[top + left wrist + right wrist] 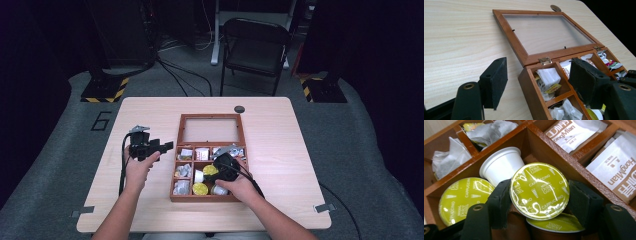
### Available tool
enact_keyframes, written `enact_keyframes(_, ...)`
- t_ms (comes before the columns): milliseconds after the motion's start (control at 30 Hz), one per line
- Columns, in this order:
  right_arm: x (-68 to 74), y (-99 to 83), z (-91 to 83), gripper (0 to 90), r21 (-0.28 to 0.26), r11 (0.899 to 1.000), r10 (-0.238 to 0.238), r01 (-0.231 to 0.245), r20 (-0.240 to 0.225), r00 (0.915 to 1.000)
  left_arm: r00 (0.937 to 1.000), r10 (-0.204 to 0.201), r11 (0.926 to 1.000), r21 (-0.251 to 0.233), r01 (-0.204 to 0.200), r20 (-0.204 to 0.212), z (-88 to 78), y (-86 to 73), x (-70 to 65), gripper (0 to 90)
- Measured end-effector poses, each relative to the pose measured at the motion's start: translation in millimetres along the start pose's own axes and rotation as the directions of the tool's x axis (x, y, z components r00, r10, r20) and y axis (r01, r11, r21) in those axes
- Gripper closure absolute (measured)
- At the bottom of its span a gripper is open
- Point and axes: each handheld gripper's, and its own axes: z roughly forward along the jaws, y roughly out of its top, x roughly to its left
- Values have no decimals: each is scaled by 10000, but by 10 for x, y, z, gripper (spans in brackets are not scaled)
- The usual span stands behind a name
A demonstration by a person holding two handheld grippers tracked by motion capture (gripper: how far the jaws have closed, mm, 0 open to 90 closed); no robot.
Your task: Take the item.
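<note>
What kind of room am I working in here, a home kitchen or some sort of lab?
Most likely a lab or recording studio, not a kitchen: a lone wooden table stands on grey floor covering, dark stands with hazard-striped bases flank it, and loose cables run past a folding chair.

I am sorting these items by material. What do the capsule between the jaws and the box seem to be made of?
The capsule in the right hand-held gripper: a glossy green foil or film lid, judging by its wrinkled reflections; the body below looks like brown plastic. The box: reddish lacquered wood with visible grain, small brass-coloured hinges, and a clear pane in the lid, glass or acrylic.
</note>
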Motion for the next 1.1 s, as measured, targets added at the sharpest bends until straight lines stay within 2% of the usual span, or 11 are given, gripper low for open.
enact_keyframes(167,49,32,-93,372,-222,9994,-267,268,66,9996,10000,9,10000,-4,-9,38,-6,6,-5,310)
enact_keyframes(267,80,43,-149,372,-347,9980,-517,526,260,9983,10000,-5,10000,-51,5,19,-3,8,-9,310)
enact_keyframes(600,100,53,-244,372,-658,9962,-544,567,358,9979,10000,-7,10000,-53,7,55,7,28,0,310)
enact_keyframes(833,60,65,-342,372,-848,9939,-661,707,558,9963,9999,-29,10000,-50,29,108,15,38,0,310)
enact_keyframes(1100,-78,61,-480,372,-1125,9929,-296,392,855,9959,9999,-31,10000,-38,32,100,22,39,8,310)
